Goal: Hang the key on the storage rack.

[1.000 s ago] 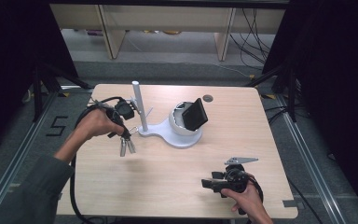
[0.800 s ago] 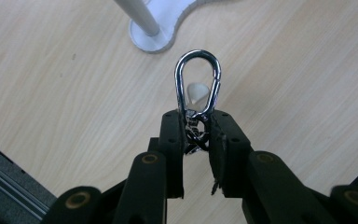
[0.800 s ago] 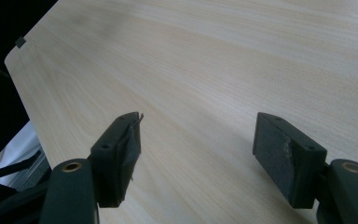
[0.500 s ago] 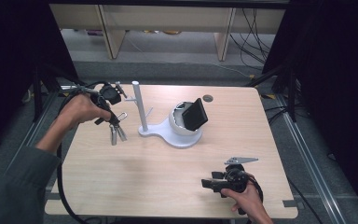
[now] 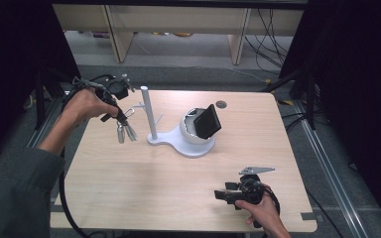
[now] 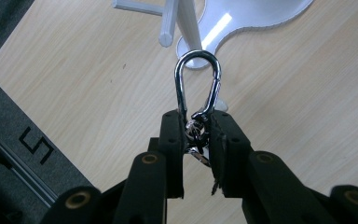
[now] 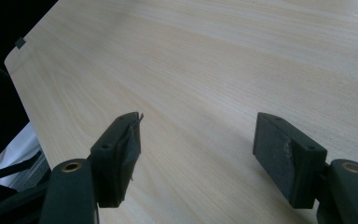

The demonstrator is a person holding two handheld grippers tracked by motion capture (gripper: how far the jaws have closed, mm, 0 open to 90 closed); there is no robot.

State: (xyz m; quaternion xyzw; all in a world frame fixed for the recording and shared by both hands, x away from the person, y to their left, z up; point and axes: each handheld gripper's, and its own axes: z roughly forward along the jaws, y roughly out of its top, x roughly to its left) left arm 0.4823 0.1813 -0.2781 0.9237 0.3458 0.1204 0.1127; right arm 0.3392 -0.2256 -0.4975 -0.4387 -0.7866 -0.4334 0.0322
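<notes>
My left gripper (image 5: 122, 118) hangs over the table's left side, just left of a white stand's upright post (image 5: 148, 113). It is shut on the base of a silver carabiner (image 6: 198, 81), gripped at the swivel between the black jaws of my left gripper (image 6: 196, 123). A bunch of keys (image 5: 125, 133) dangles below it. The carabiner's loop points toward the post's short side pegs (image 6: 168, 25) without touching them. Near the front right edge my right gripper (image 5: 223, 194) lies low, jaws wide apart. Nothing but bare wood shows between the open jaws of my right gripper (image 7: 198, 149).
The stand's flat white base (image 5: 171, 141) carries a white dome (image 5: 191, 134) with a tilted black block (image 5: 207, 121) on it. A round cable hole (image 5: 221, 104) sits at the table's back. Dark frames and cables flank the table on both sides.
My left hand has lifted the carabiner and keys and drawn them back and slightly left, away from the stand's base. The right hand has kept still.
</notes>
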